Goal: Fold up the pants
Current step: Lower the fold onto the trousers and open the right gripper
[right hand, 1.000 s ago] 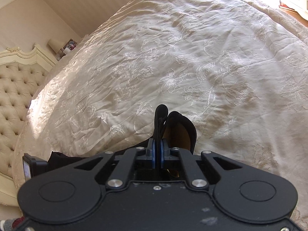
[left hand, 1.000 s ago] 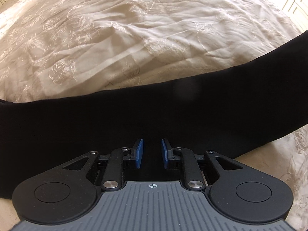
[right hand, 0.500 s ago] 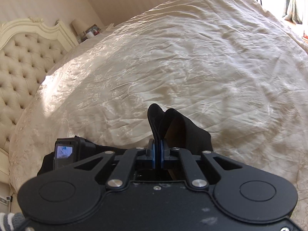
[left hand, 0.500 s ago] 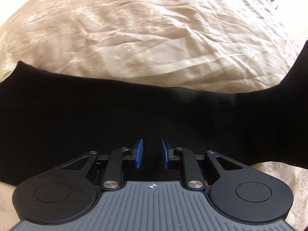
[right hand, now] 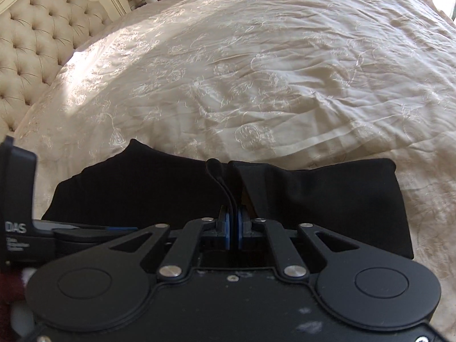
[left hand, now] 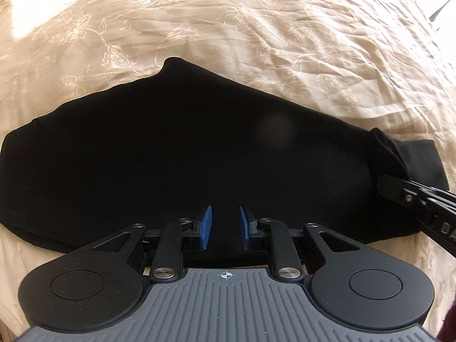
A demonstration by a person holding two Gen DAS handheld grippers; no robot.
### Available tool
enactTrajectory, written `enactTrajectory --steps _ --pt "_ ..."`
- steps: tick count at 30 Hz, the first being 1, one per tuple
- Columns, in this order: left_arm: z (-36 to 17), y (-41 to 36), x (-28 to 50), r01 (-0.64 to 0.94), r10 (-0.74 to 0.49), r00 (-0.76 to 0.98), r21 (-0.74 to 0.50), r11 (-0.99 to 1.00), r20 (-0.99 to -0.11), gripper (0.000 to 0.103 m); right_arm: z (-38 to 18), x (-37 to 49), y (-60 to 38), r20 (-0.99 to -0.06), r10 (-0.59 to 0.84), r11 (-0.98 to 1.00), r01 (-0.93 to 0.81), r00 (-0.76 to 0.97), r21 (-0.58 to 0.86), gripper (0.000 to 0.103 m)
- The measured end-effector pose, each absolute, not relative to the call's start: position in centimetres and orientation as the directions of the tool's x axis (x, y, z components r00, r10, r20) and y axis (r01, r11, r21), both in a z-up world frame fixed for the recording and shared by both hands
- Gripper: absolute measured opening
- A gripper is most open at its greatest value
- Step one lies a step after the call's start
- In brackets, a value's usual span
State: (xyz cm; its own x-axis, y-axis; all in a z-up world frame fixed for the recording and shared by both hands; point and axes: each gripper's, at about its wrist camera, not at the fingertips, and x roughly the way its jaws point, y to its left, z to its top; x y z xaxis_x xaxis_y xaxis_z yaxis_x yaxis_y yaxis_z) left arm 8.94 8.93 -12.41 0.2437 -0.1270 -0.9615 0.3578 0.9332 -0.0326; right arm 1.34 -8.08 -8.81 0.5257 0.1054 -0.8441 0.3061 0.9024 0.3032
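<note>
The black pants (left hand: 182,154) are spread flat on the cream embroidered bedspread (left hand: 256,28). An edge of the pants is pinched upright in the right gripper (right hand: 233,229), its blue pads closed on the cloth. The left gripper (left hand: 225,228) is held part open above the pants, nothing gripped. A tufted headboard (right hand: 37,37) is seen beyond.
</note>
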Motion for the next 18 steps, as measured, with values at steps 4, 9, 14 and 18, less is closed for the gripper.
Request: enactTrajectory --steps 4,9,14,18 --pt "-12.6 9.7 9.2 0.371 -0.133 0.235 -0.038 0.928 -0.963 0.021 -11.4 2.6 -6.5 -0.873 0.074 0.903 0.339 0.481 0.263 0.014" --pt "-12.5 10.1 9.4 0.404 -0.155 0.225 -0.052 0.913 -0.962 0.021 -12.2 3.1 -4.8 -0.868 0.097 0.914 0.301 0.487 0.271 0.03" --pt "-11.8 8.6 9.6 0.447 -0.194 0.226 -0.076 0.891 -0.955 0.021 -9.2 1.3 -3.7 -0.806 0.14 0.925 0.215 0.575 0.314 0.032" --pt "-11.3 6.2 9.2 0.474 -0.244 0.2 -0.124 0.872 -0.949 0.021 -6.9 -1.8 -4.8 -0.789 0.104 0.924 0.235 0.606 0.302 0.032"
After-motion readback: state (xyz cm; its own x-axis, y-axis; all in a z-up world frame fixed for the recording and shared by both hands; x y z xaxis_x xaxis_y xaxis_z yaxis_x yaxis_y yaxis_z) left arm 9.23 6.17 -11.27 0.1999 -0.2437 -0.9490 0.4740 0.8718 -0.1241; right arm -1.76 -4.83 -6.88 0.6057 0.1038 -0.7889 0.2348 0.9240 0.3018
